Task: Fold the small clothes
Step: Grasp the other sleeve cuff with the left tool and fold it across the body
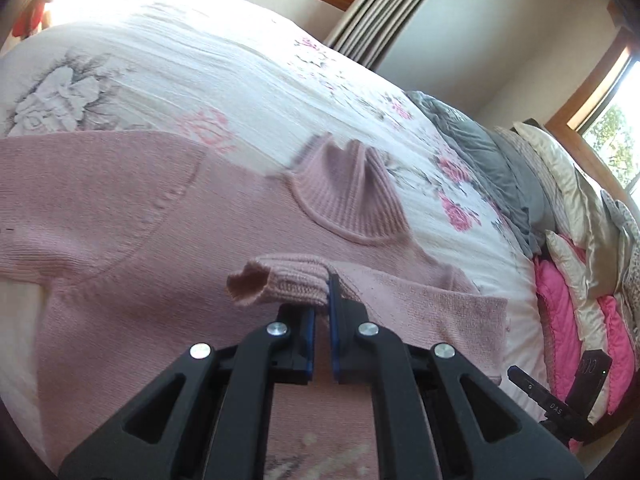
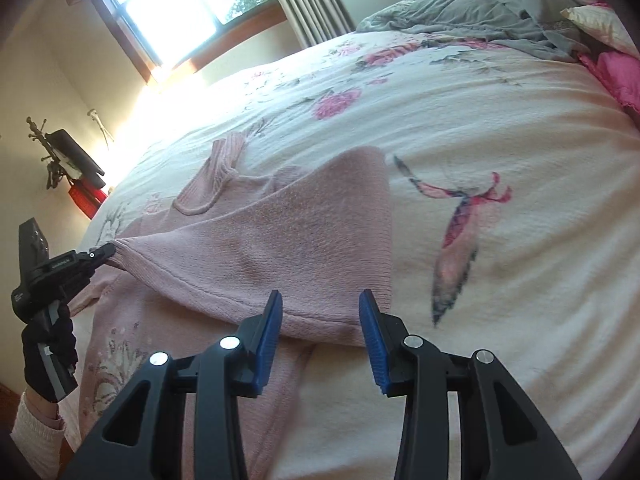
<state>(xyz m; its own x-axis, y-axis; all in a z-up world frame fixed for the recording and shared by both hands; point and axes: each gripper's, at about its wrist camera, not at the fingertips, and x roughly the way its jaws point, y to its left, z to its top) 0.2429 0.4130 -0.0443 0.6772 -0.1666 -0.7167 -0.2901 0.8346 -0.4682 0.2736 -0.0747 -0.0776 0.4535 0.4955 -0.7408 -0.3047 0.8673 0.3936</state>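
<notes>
The pink knit sweater (image 2: 280,240) lies on the bed's floral bedspread (image 2: 500,128), collar (image 1: 352,200) toward the far side, and the fold looks only begun. The left hand-held gripper (image 1: 322,296) is clenched on the ribbed sleeve cuff (image 1: 276,284), held over the sweater's chest. In the right wrist view the side panel is already drawn inward, taut toward that gripper. The right hand-held gripper (image 2: 320,312) is released, jaws wide apart, poised just above the sweater's near edge. Judging from this, the other side and the lengthwise fold remain. Open bedspread stretches to the right of the sweater; grey bedding (image 2: 472,12) and pillows (image 1: 560,168) crowd the head of the bed.
</notes>
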